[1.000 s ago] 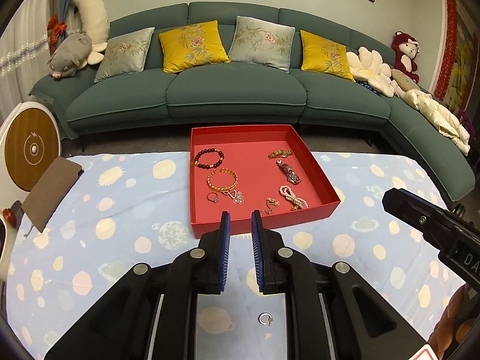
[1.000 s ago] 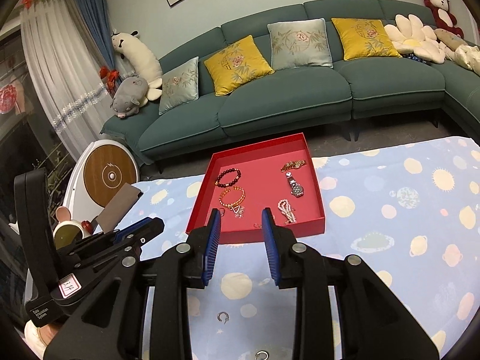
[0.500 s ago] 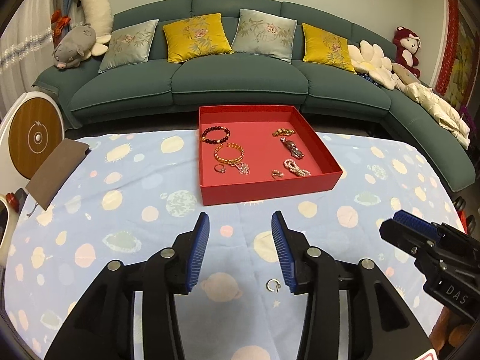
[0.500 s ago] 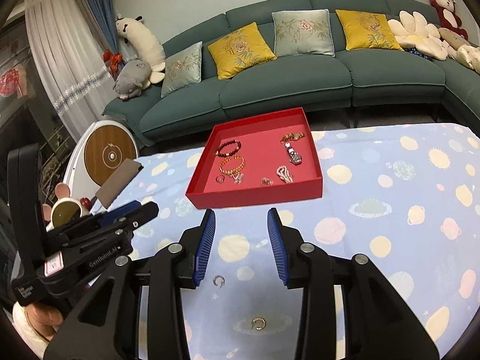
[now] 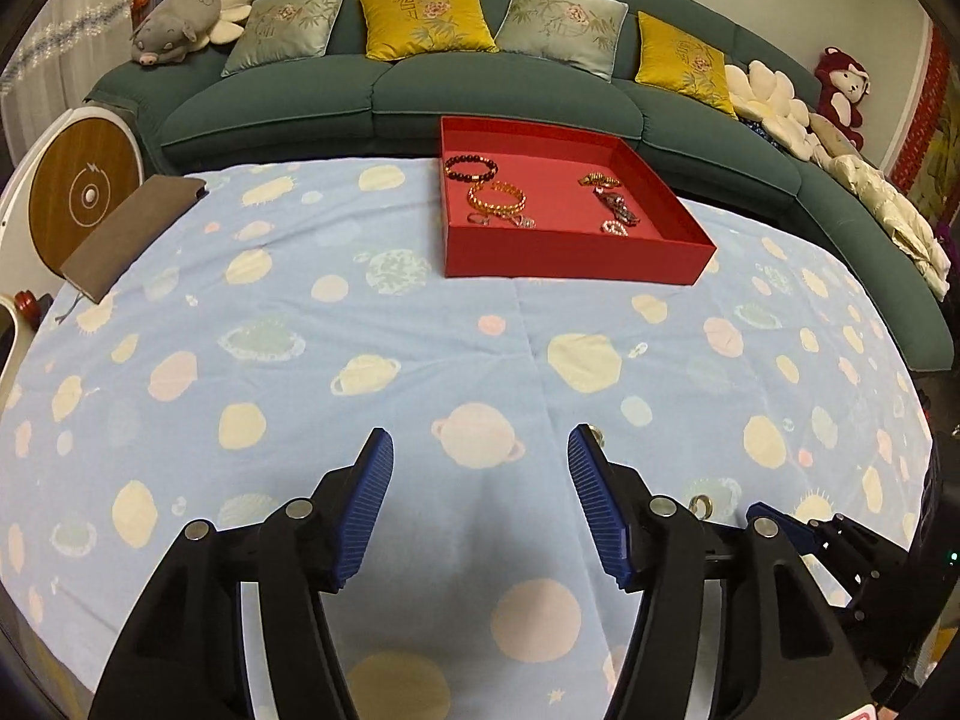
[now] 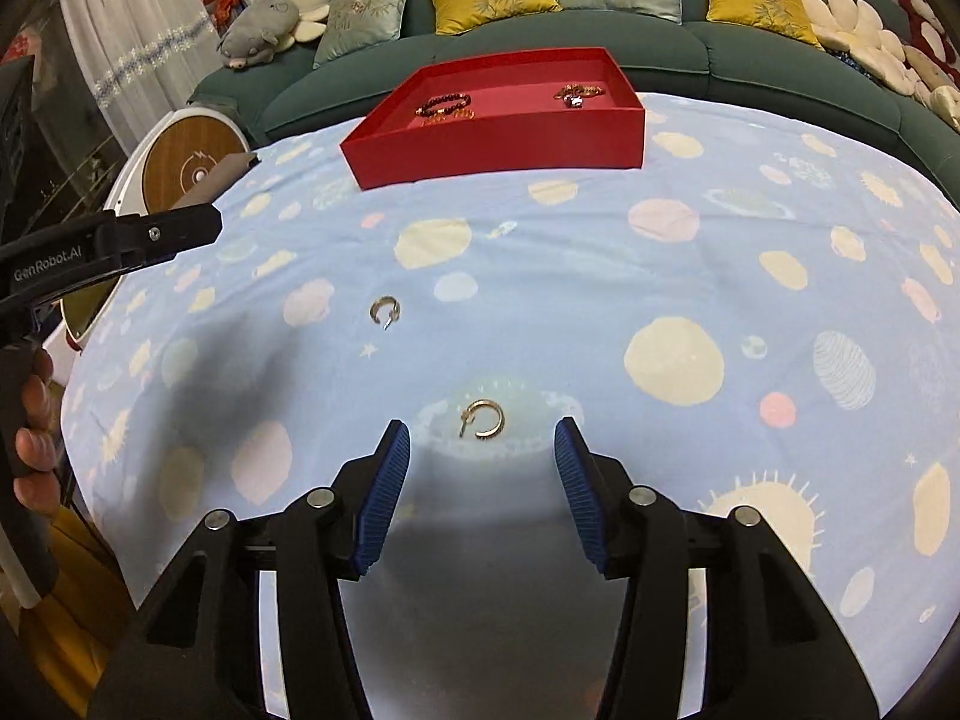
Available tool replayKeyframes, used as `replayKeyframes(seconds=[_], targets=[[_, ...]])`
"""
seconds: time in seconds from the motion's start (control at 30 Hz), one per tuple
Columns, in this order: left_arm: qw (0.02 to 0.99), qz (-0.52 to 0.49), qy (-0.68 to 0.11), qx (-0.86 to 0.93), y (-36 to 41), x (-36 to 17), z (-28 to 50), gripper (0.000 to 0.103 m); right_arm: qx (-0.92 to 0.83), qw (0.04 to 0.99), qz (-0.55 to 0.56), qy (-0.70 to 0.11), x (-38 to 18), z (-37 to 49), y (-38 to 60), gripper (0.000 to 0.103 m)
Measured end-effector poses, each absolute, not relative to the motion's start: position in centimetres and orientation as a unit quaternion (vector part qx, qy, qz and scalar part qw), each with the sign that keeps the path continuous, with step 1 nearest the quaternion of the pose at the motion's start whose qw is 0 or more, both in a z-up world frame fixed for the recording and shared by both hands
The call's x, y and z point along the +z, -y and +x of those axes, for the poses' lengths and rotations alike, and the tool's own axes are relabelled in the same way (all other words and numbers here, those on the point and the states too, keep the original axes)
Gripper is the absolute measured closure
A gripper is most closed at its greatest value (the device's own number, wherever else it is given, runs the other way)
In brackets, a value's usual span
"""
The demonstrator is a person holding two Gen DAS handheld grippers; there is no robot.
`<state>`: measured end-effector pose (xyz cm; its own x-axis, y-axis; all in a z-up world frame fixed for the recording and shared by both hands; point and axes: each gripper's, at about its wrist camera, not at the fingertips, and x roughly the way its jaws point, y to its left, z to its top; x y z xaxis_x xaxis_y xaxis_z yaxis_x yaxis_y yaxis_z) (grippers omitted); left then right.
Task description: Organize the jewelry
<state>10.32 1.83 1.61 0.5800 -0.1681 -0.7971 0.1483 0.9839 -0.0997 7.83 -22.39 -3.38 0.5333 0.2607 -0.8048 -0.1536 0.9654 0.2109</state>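
A red tray (image 5: 570,255) sits at the far side of the blue planet-print cloth, holding a dark bead bracelet (image 5: 471,167), a gold bracelet (image 5: 497,198), a watch (image 5: 618,207) and smaller pieces. Two hoop earrings lie loose on the cloth. The gold earring (image 6: 483,419) lies just ahead of and between the tips of my right gripper (image 6: 482,435), whose jaws are opening and not touching it. The silver earring (image 6: 385,310) lies farther left. It peeks out behind the right finger of my left gripper (image 5: 480,444), whose empty jaws are also opening.
A brown pouch (image 5: 132,228) lies at the cloth's left edge beside a round wooden-faced device (image 5: 84,198). A green sofa (image 5: 492,90) with cushions and plush toys runs behind the table. A hand (image 6: 30,420) holds the left gripper's handle (image 6: 150,234).
Both grippers have dropped toward the cloth and their jaws have spread wider. The gold earring now lies between the right gripper's tips. The tray sits farther off in both views.
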Motion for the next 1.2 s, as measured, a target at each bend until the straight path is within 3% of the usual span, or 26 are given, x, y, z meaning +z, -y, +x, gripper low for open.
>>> replayKeyframes(seconds=[0.23, 0.63, 1.2], targets=[[0.886, 0.015, -0.455, -0.085, -2.1, 0.1, 9.5, 0.039, 0.107, 0.878, 0.052, -0.463, -4.5, 7.8, 21.8, 0.054], [0.878, 0.02, -0.469, -0.09, -2.9, -1.2, 9.7, 0.039, 0.091, 0.889, 0.044, -0.447, -5.2, 9.0, 21.0, 0.054], [0.868, 0.042, -0.481, -0.112, 0.7, -2.7, 10.3, 0.038, 0.083, 0.894, 0.025, -0.44, -5.4, 8.7, 21.3, 0.085]])
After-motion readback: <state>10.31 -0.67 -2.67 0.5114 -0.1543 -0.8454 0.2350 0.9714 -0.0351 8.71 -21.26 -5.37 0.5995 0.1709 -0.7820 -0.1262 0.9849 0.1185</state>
